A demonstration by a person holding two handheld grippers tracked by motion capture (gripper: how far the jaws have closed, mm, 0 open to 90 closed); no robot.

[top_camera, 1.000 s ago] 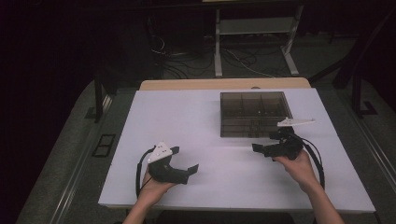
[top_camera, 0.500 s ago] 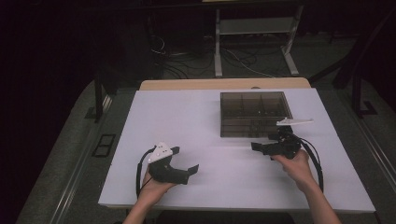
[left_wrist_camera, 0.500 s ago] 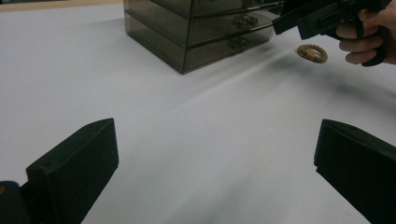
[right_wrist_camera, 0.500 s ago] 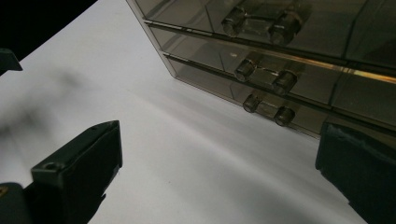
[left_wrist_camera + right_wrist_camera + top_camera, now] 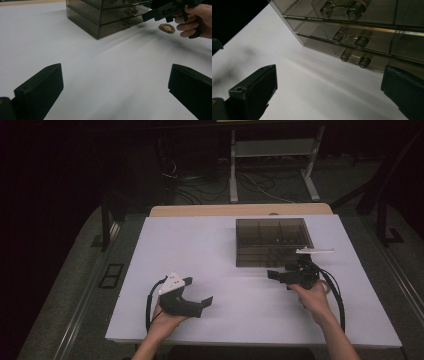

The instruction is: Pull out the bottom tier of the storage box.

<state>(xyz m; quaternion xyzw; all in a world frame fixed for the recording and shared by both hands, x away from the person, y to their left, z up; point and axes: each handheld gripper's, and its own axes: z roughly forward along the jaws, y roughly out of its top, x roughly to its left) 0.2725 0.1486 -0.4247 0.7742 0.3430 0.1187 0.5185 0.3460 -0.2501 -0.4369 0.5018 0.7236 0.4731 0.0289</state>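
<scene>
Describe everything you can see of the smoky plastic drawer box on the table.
The drawer box is translucent, smoke-grey plastic, rectangular, standing flat on the white table toward its far right. Its front shows three stacked drawers, all shut, each with a clear two-post handle. The right gripper points at its front without touching it.

All views share drawer box point(image 5: 272, 241).

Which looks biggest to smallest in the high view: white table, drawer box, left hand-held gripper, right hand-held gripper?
1. White table, by far the largest.
2. Smoky clear drawer box.
3. Left hand-held gripper and right hand-held gripper: both smaller than the box and much alike; hands partly cover them, so I won't rank them.
</scene>
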